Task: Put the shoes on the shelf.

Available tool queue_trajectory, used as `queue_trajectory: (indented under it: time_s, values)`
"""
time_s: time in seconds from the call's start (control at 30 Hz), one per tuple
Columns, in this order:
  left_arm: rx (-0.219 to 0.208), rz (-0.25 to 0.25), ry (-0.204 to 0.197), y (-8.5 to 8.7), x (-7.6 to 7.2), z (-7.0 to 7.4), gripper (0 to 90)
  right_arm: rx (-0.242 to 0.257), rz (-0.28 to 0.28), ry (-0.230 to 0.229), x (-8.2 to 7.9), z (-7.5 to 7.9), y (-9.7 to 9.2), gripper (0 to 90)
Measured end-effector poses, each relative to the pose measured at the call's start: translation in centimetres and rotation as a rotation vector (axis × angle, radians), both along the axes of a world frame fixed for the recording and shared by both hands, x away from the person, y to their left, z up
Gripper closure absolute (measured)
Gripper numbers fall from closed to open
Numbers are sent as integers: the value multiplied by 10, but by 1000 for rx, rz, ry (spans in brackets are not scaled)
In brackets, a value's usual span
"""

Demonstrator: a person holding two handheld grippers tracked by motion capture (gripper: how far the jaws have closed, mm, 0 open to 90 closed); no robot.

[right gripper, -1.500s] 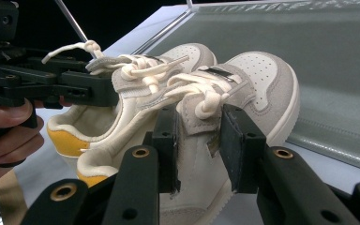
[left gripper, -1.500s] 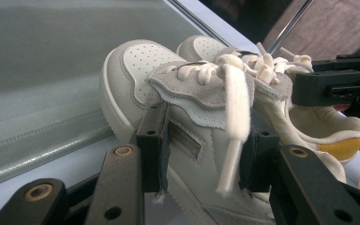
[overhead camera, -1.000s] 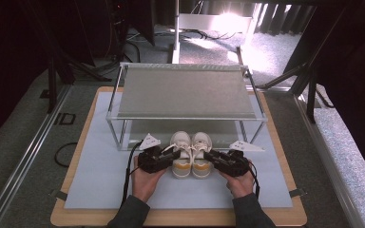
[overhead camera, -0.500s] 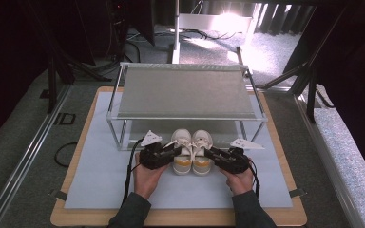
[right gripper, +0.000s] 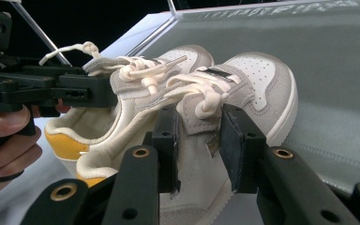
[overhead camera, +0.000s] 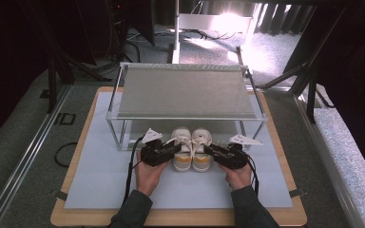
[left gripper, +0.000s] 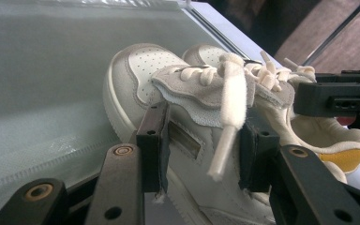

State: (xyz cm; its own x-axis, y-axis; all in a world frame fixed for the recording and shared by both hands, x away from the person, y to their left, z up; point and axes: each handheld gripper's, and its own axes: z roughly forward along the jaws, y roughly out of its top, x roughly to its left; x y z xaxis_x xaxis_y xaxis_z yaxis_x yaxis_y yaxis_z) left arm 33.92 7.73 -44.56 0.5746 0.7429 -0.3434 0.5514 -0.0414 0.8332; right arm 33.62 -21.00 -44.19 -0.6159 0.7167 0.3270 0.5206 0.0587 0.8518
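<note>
Standing at the table's near edge, I see a person's two hands low in the centre of the high view, each working a gripper against a pair of small shoes. At left of centre the left gripper [overhead camera: 167, 151] has its jaws clamped on the side wall of the left shoe [overhead camera: 182, 148], just below the lacing; its own view shows the pads pinching the pale upper, with a loose lace end hanging between them. Right of centre the right gripper [overhead camera: 217, 152] grips the outer side of the right shoe [overhead camera: 201, 149] the same way. Holding each shoe by its outer flank looks meant to keep the pair together, toes pointing under the shelf rack [overhead camera: 185, 95] that fills mid-frame, probably for sliding them onto the lower level; that is my guess. From above, the jaws are hard to read; the gripper views settle the clamping and show the yellow heel linings. Only the high view shows the rack and the blue mat [overhead camera: 100, 175].
</note>
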Motion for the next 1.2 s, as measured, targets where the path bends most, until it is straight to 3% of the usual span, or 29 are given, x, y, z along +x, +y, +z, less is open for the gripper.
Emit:
queue_trajectory:
  time_s: [0.6,0.87,1.07,1.1,1.2]
  values:
    - [-31,64,-2,-5,17,-6,596,2,-37,-6,19,-2,3,688]
    - [-48,103,-22,-5,27,-11,601,8,-60,-5,29,-4,7,688]
    - [-71,145,-6,-9,36,-12,602,26,-74,23,40,-5,8,689]
    - [-62,138,-16,-8,38,-12,602,27,-74,4,44,-7,7,689]
    - [-59,147,-10,-11,42,-14,602,21,-81,13,49,-8,7,689]
